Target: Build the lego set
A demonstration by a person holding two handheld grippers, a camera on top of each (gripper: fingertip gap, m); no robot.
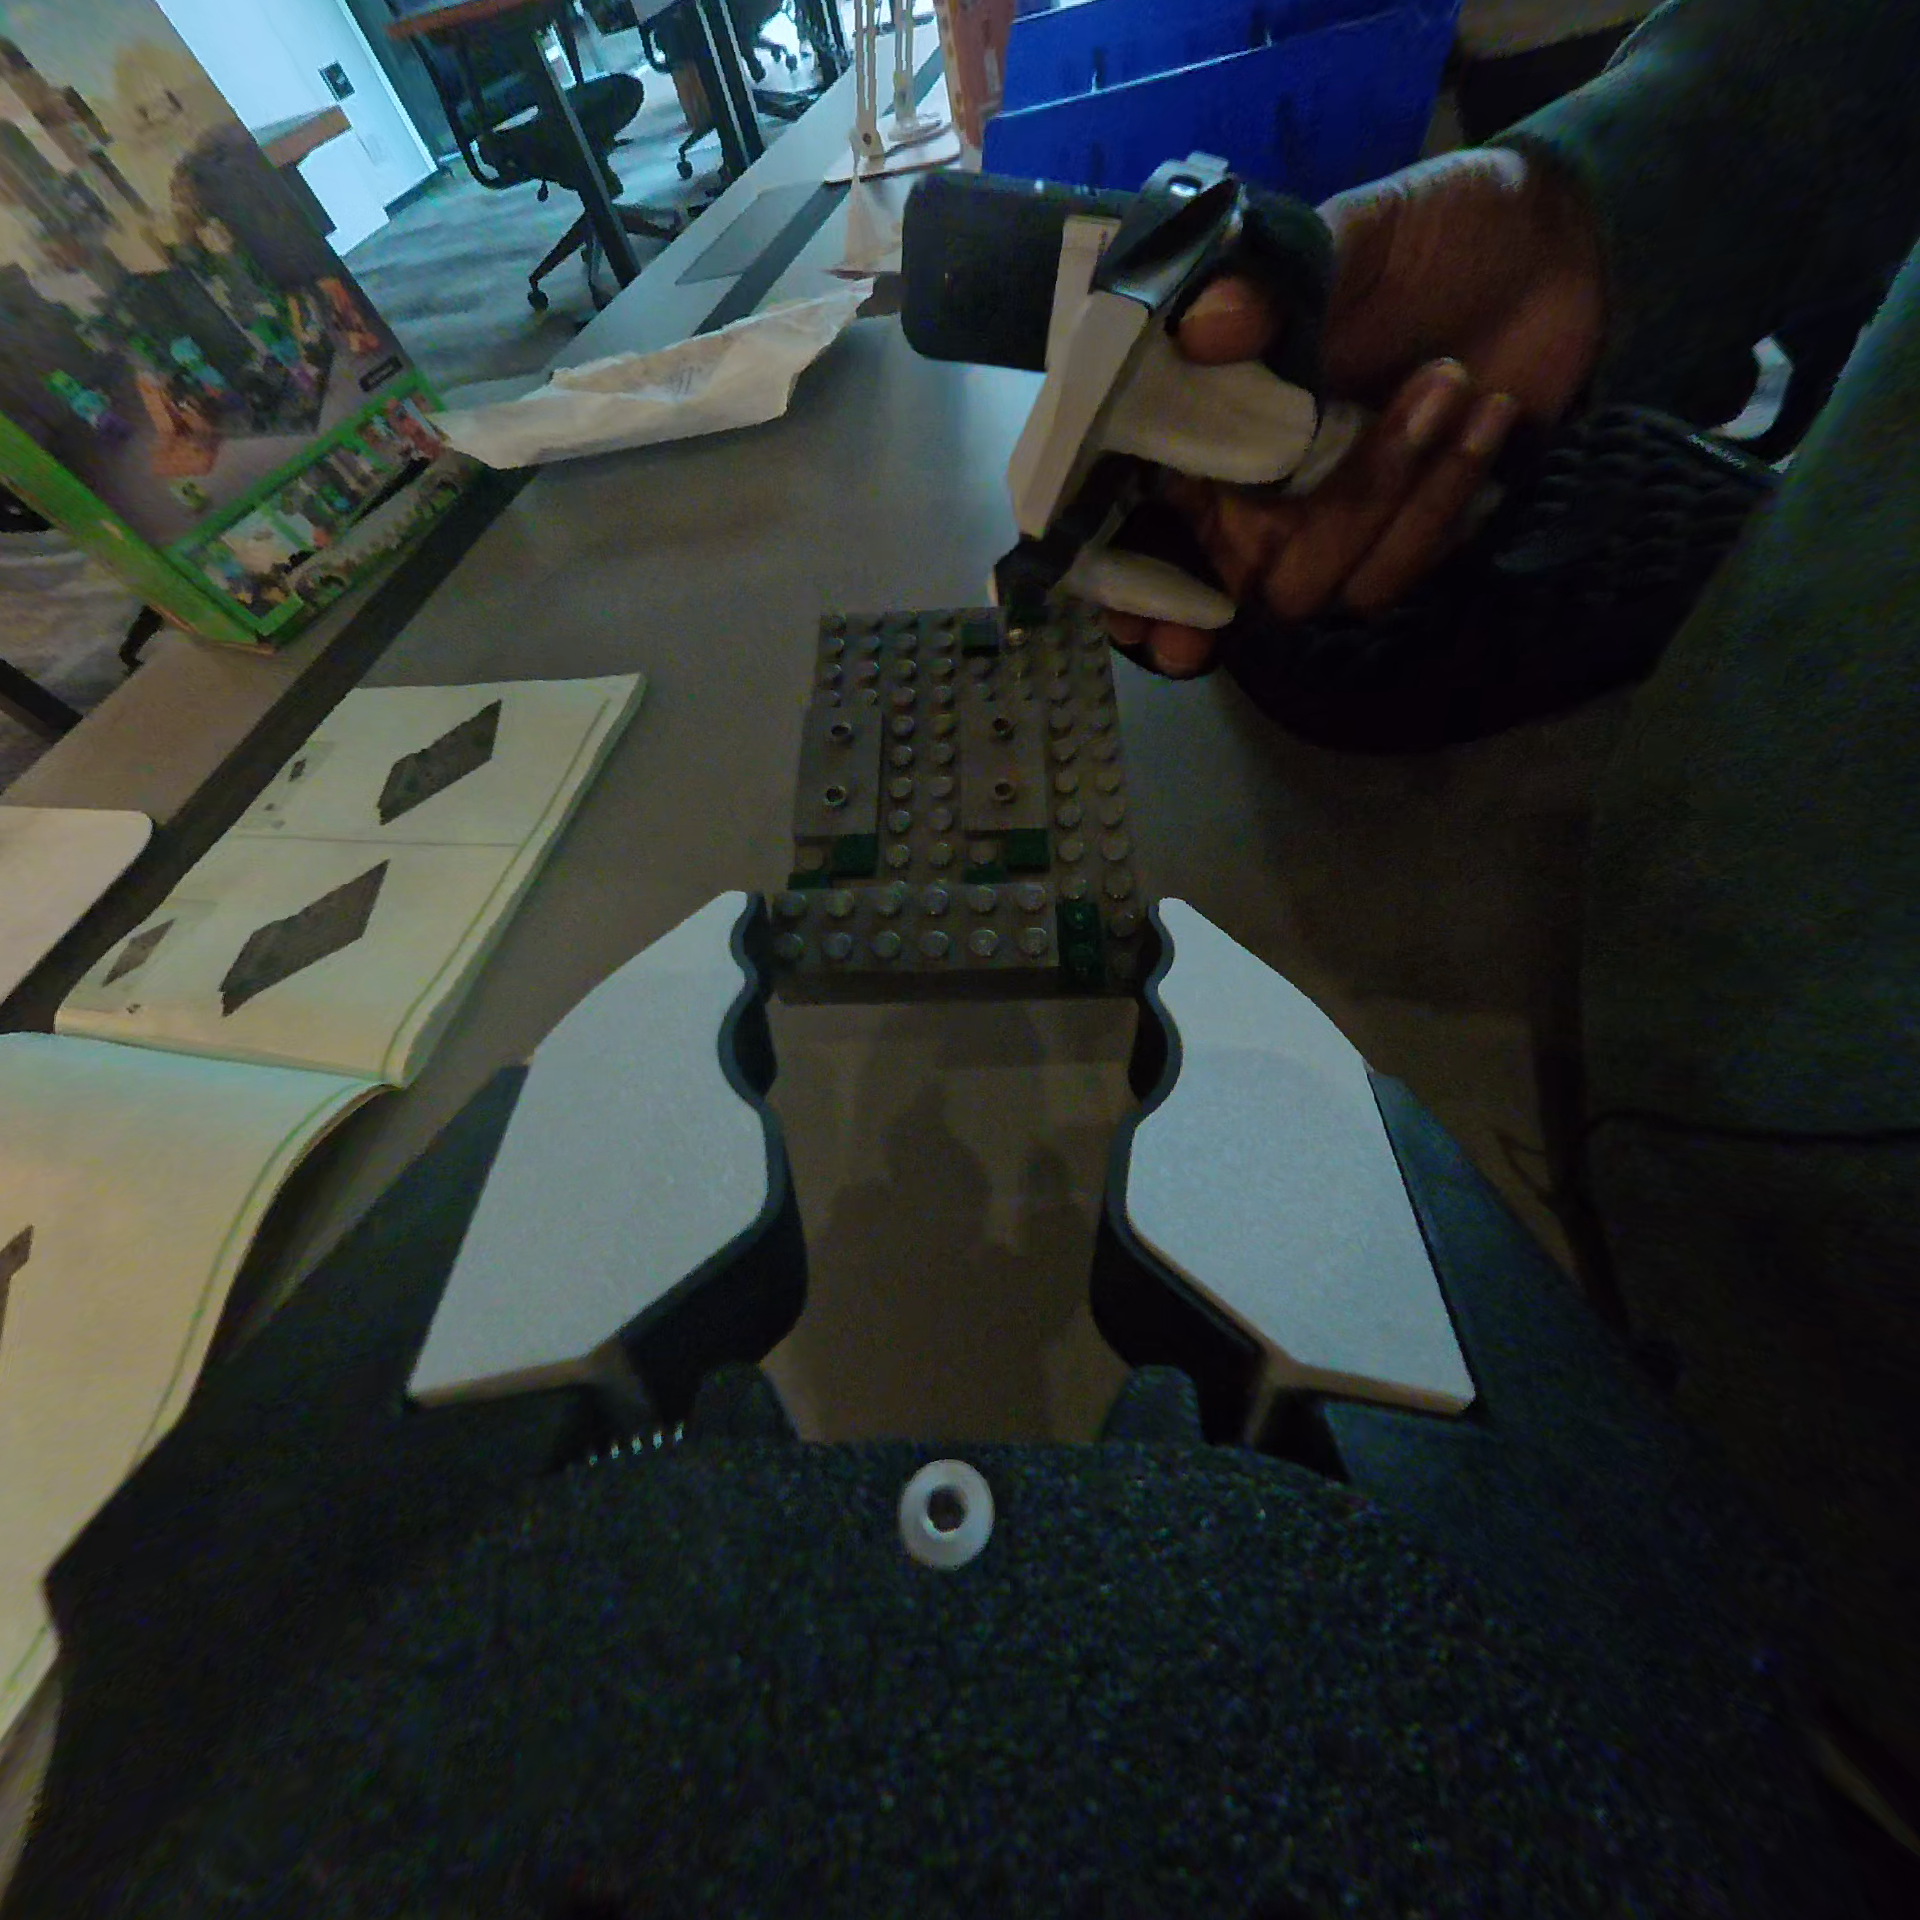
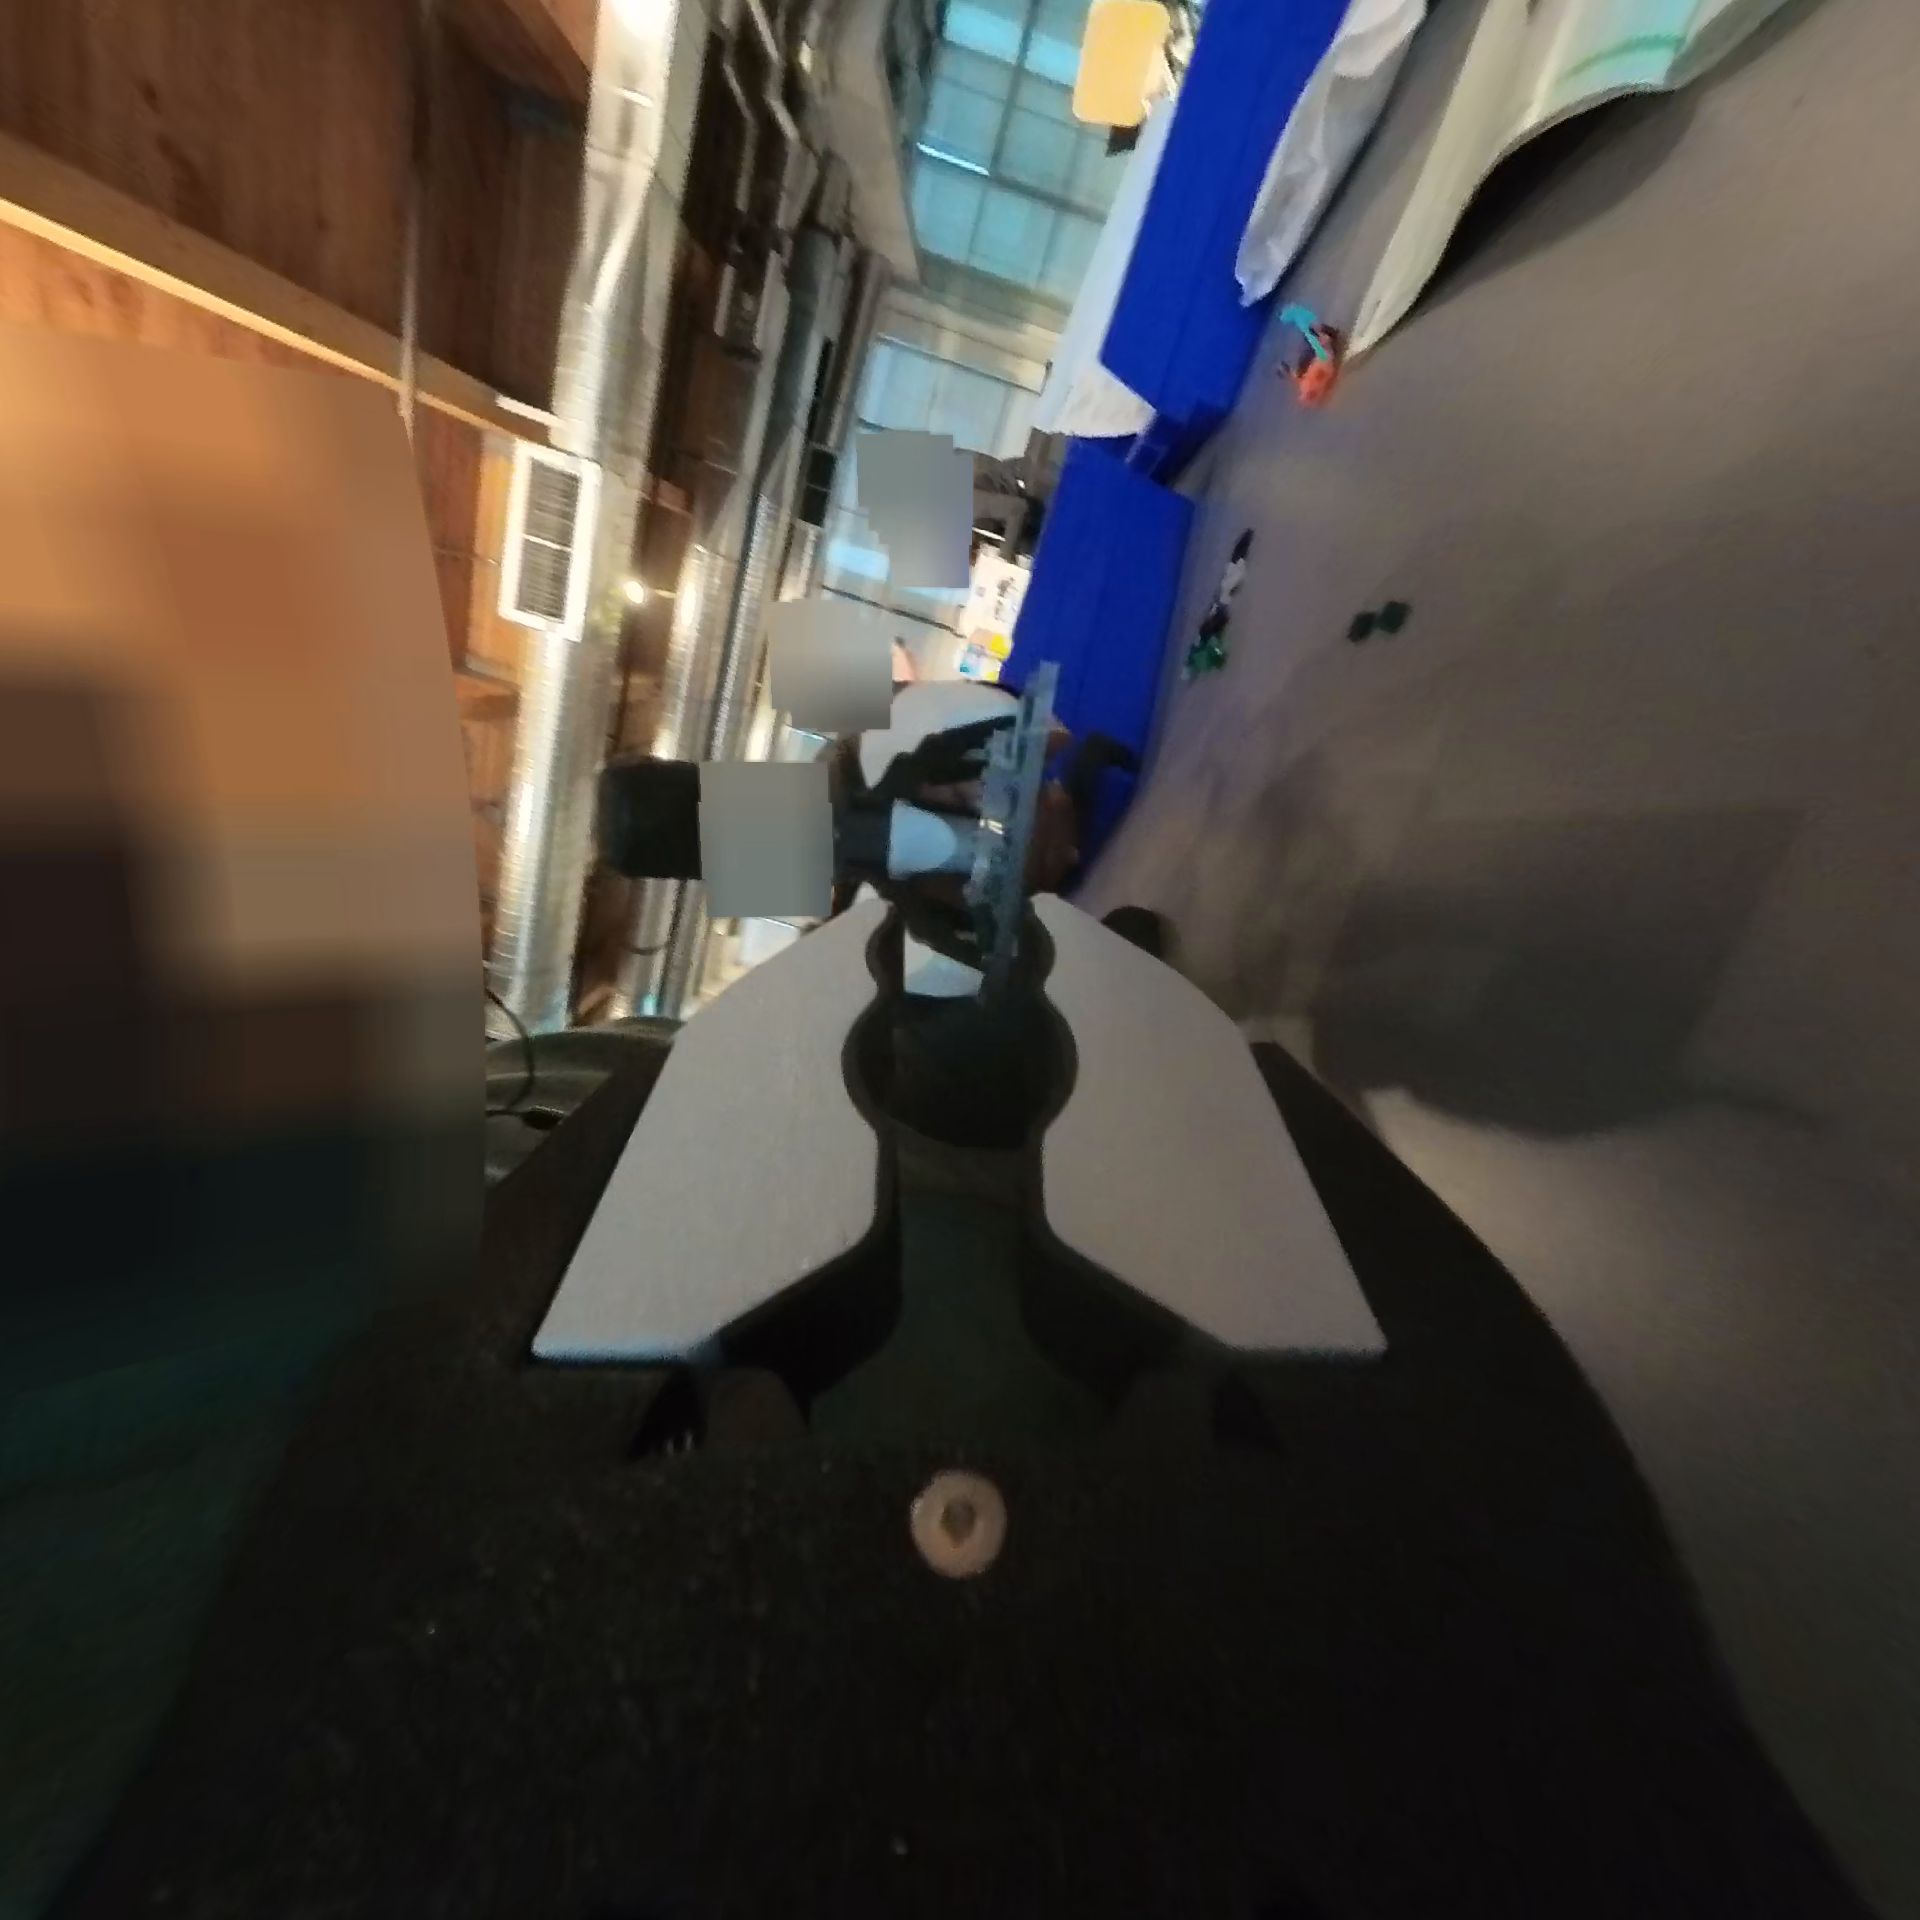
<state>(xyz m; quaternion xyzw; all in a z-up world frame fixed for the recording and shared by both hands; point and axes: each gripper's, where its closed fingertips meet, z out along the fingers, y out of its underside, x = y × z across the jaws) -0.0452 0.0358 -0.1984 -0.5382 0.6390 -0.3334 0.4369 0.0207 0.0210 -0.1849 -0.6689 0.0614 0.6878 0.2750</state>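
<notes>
A grey studded baseplate with grey plates and small dark green pieces on it lies on the dark table. My left gripper is shut on the plate's near edge, one finger on each side. My right gripper, held by a hand, comes down at the plate's far edge, nearly shut on a small dark green piece. In the right wrist view the right gripper has a narrow gap, the plate shows edge-on between its tips, and the left gripper sits behind it.
An open instruction booklet lies left of the plate. The set's box and a white paper bag stand behind it. Blue bins are at the back. Loose small pieces lie on the table near the bins. Across from one pair of fingers to the other is roughly 8 centimetres.
</notes>
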